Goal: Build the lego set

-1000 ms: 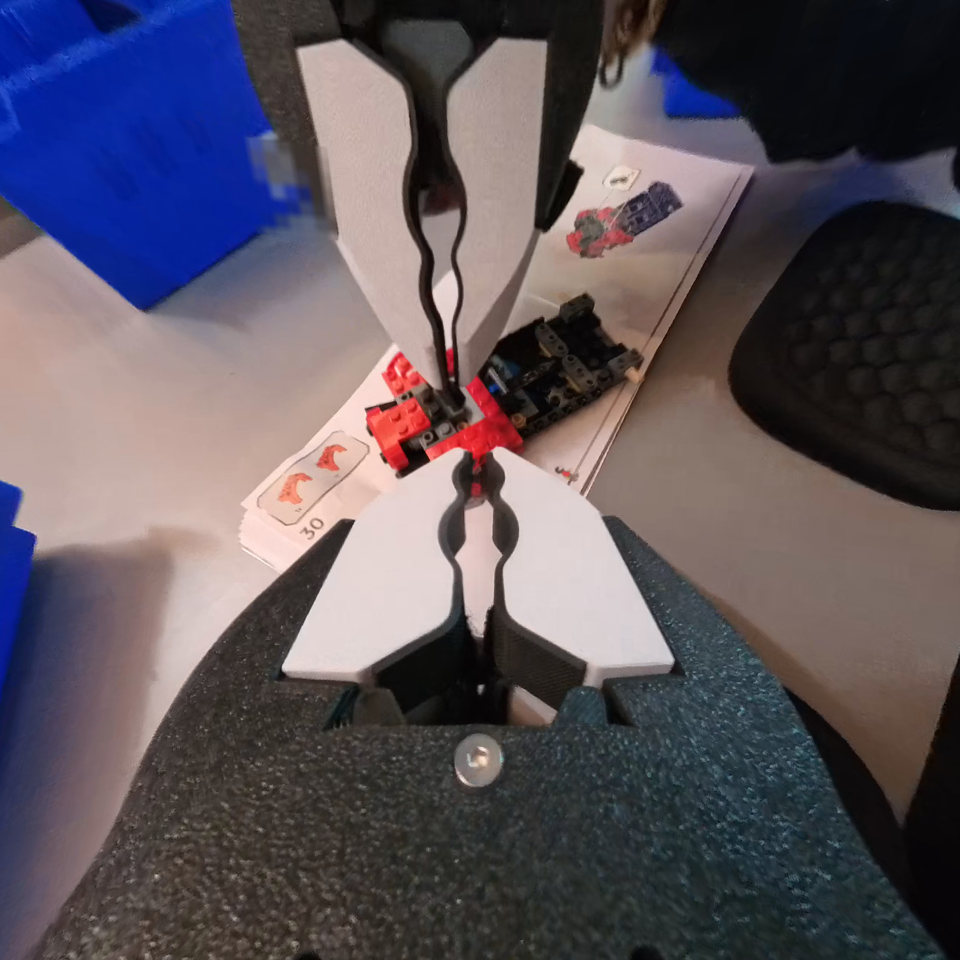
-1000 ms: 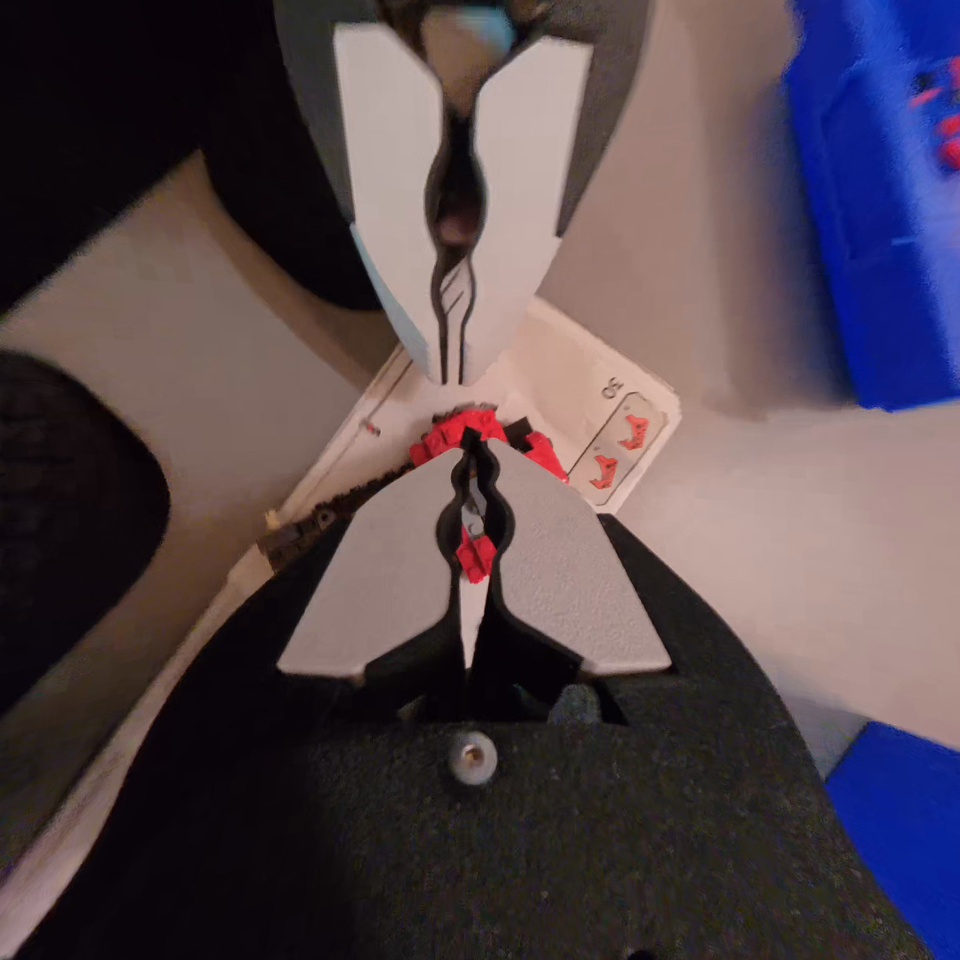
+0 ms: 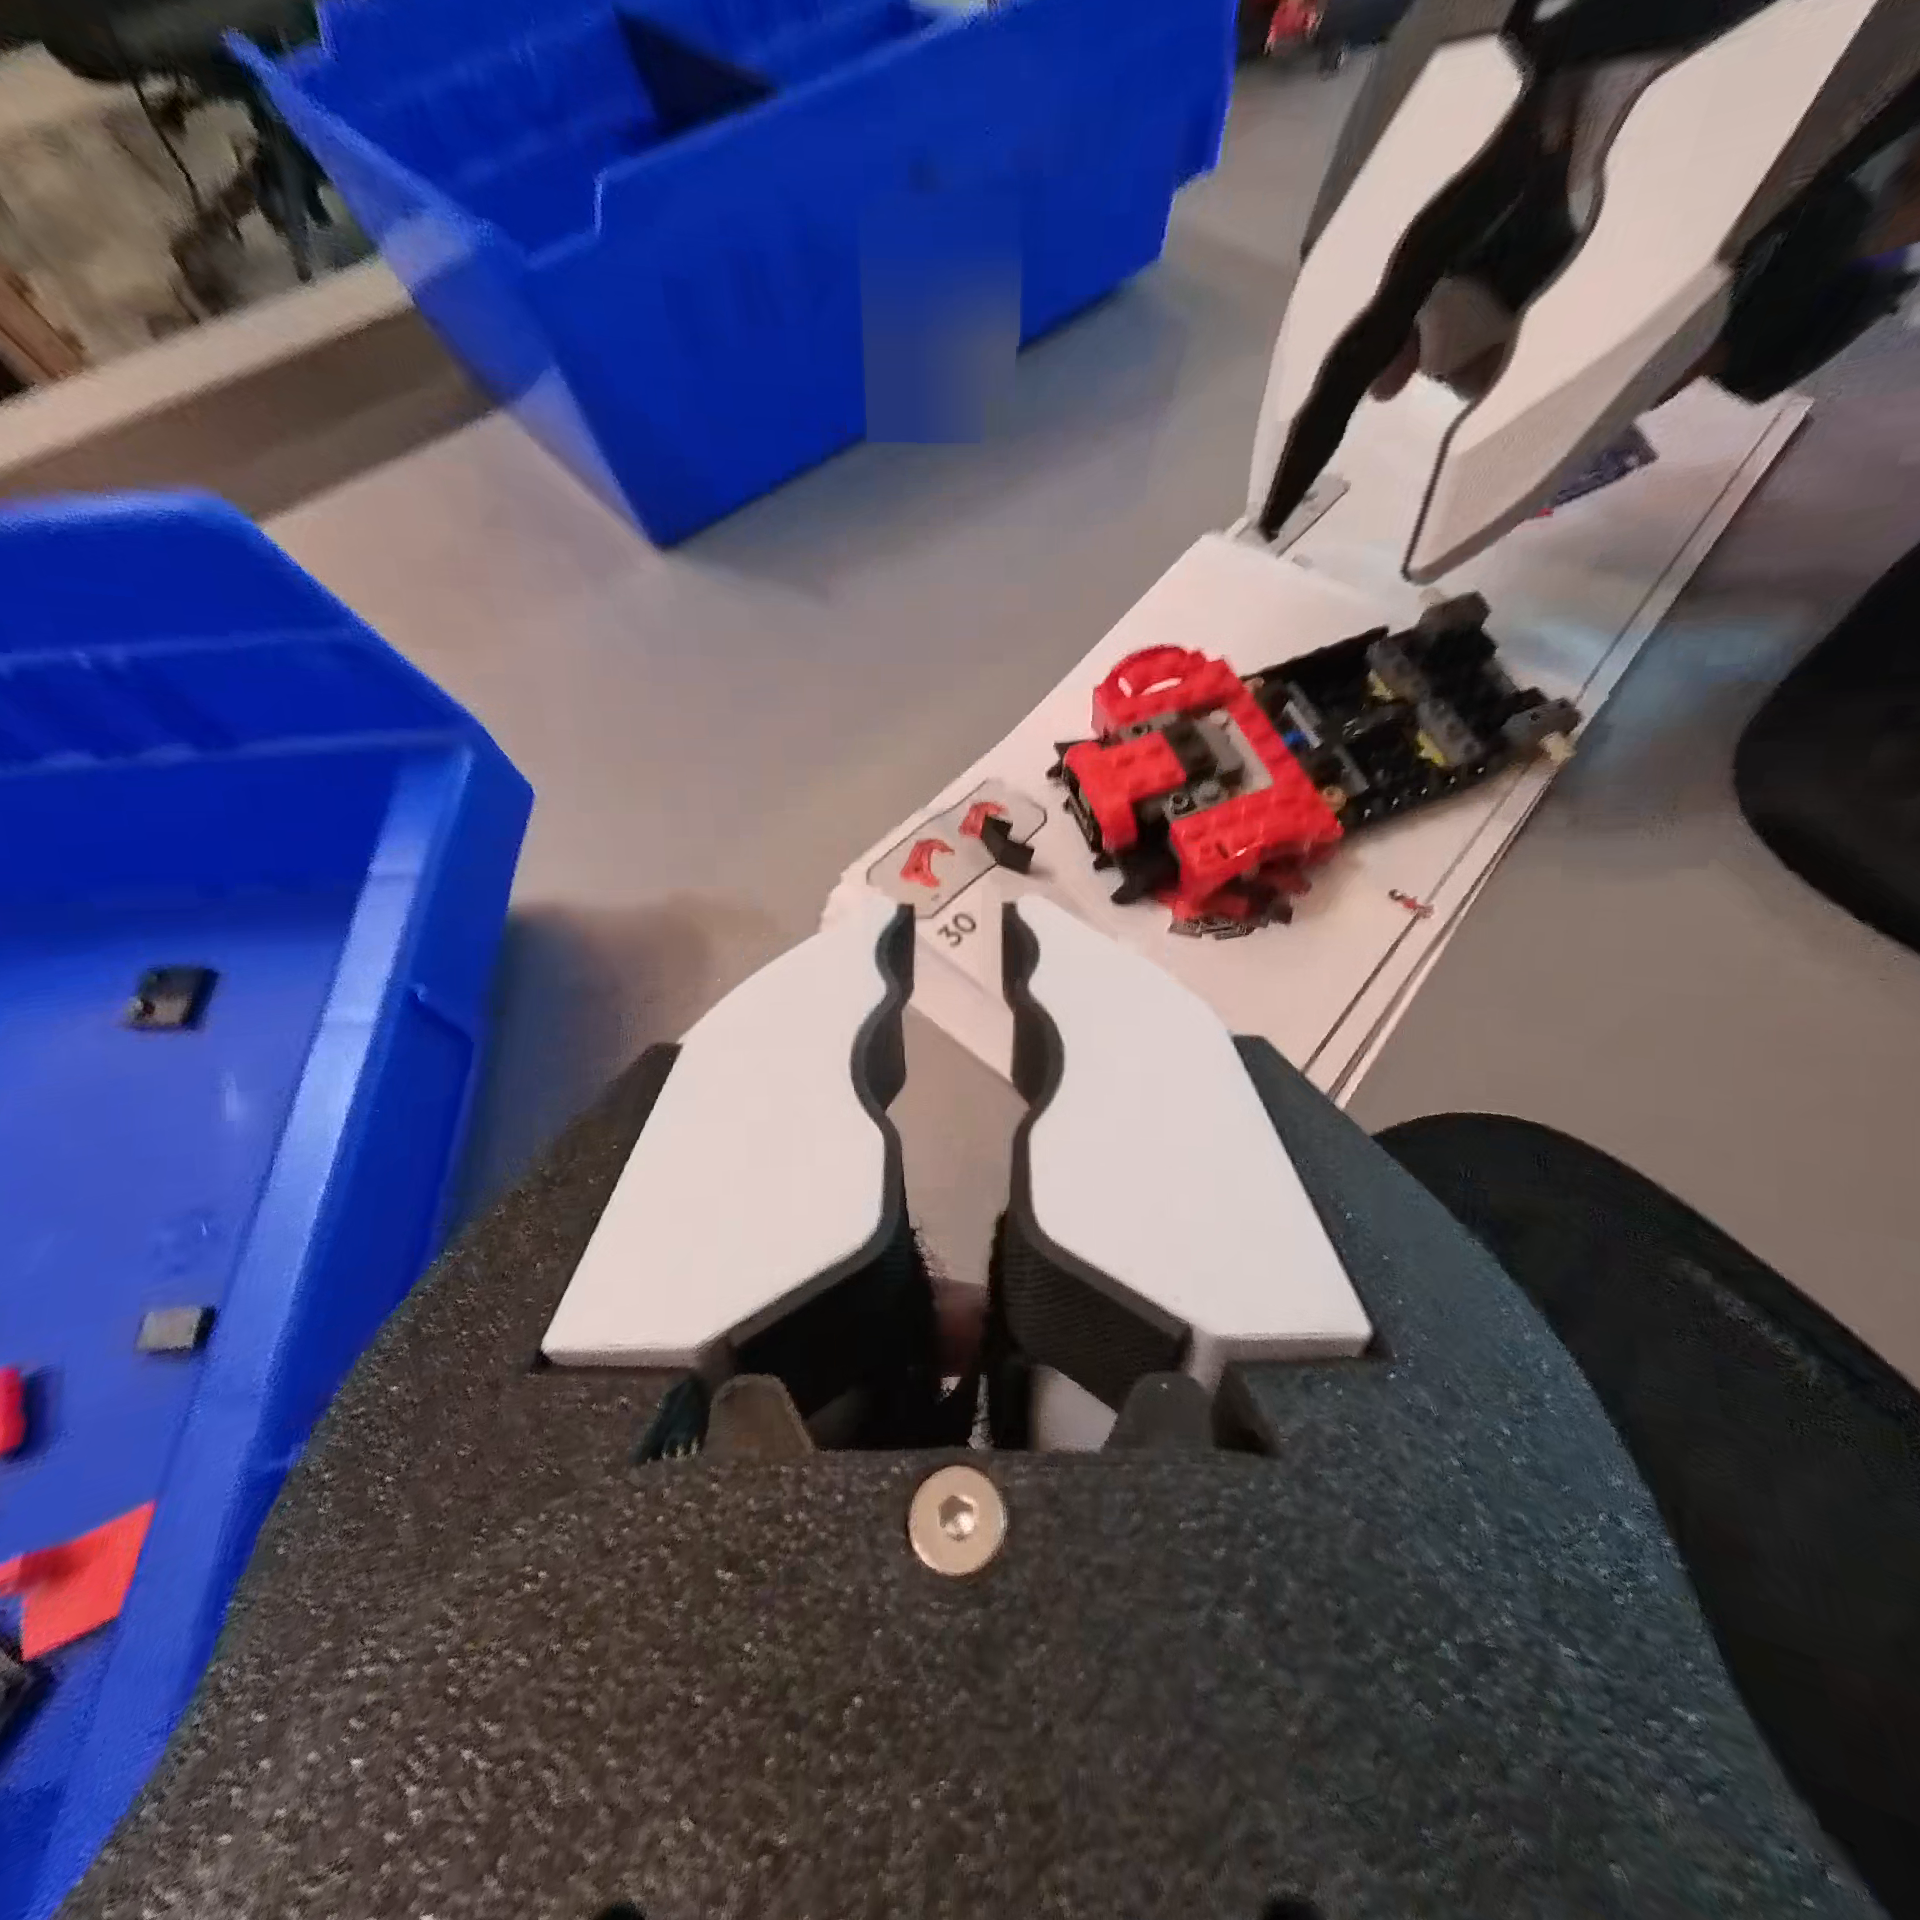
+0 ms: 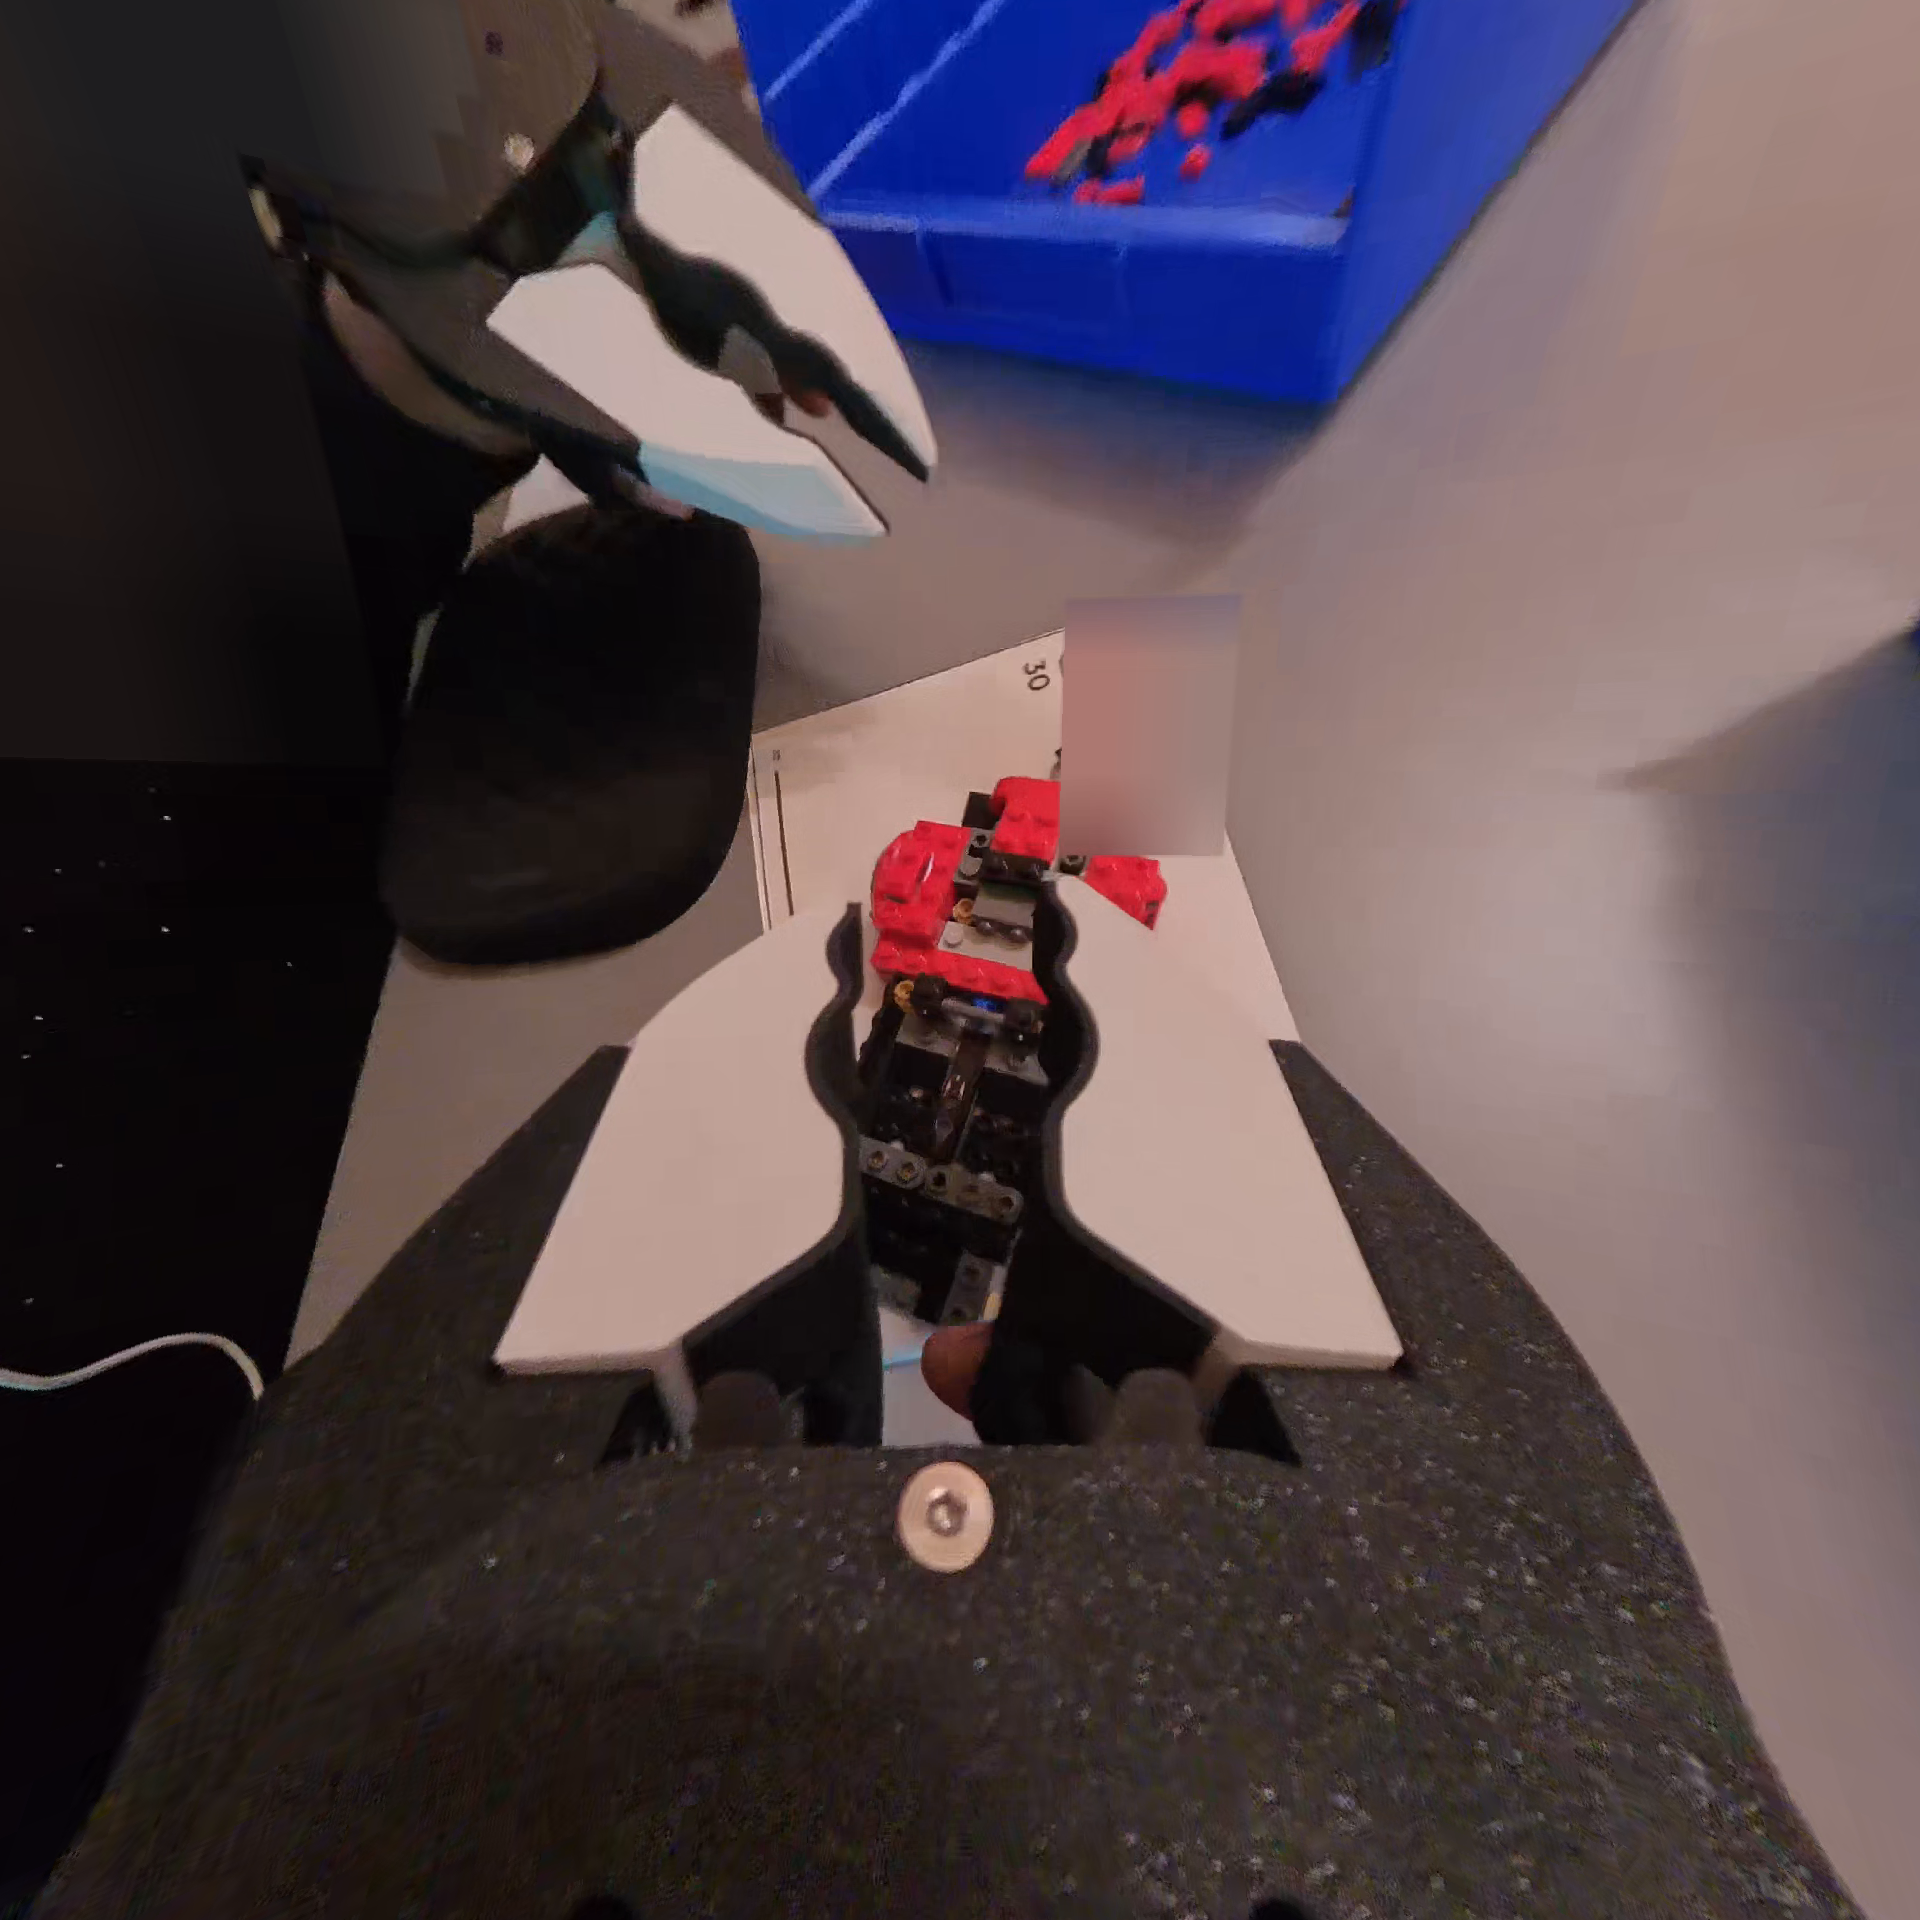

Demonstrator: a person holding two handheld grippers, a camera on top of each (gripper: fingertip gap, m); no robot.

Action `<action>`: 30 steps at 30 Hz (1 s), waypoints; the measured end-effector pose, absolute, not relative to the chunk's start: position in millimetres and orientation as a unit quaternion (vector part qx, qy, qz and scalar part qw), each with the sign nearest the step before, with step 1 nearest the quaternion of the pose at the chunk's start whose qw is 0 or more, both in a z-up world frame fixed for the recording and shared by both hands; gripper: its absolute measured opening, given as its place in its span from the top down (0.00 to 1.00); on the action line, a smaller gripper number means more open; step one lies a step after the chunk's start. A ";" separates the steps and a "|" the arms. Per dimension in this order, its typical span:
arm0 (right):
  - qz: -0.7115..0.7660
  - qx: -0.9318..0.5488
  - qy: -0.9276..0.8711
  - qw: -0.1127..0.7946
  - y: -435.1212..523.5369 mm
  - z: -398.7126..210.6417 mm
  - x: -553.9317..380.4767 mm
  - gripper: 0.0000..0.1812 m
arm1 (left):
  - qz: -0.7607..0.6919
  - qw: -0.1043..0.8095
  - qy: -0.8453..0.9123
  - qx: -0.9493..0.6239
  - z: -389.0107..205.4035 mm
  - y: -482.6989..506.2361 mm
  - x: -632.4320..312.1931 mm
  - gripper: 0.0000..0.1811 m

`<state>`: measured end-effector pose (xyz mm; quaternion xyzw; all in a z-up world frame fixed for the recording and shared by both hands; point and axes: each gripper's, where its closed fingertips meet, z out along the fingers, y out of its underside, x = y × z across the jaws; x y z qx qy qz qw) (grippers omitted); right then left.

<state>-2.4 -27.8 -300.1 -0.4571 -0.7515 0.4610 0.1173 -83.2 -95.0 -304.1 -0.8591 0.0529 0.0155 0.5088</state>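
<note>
The part-built Lego car (image 3: 1288,769), red bodywork at one end and a black technic chassis at the other, lies on the open instruction booklet (image 3: 1174,623) on the grey table (image 3: 665,665), touched by neither tool. The left gripper (image 3: 954,914) hangs low over the booklet's near corner, fingers a narrow gap apart and empty. The right gripper (image 4: 956,904) is above the chassis end, fingers spread wider, also empty; in the left wrist view its tips stand just clear of the model. A small dark brick (image 3: 1006,840) lies loose on the booklet just beside the car. A blue parts bin (image 3: 260,1039) holding red and dark pieces sits at the left, a second blue bin (image 3: 748,208) further back. Judgement: the build is between placements, at the fetching step. The next move calls for picking one small piece, from the bin or the loose brick, with a closing pinch, while the other tool steadies the car for pressing it on.
</note>
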 end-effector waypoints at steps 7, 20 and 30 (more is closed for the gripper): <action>0.375 -0.403 -0.835 0.021 -42.8 -316.6 -56.5 0.90 | 0.047 0.496 0.085 -0.863 -315.2 -94.7 -69.6 0.91; 0.215 -0.236 -0.946 -0.049 -44.6 -366.5 -76.3 0.95 | 0.023 0.533 0.095 -0.840 -304.7 -98.3 -62.9 0.91; 0.341 -0.308 -0.883 0.099 -13.5 -275.7 -70.4 0.95 | -0.031 0.595 0.069 -0.800 -275.2 -79.1 -51.4 0.89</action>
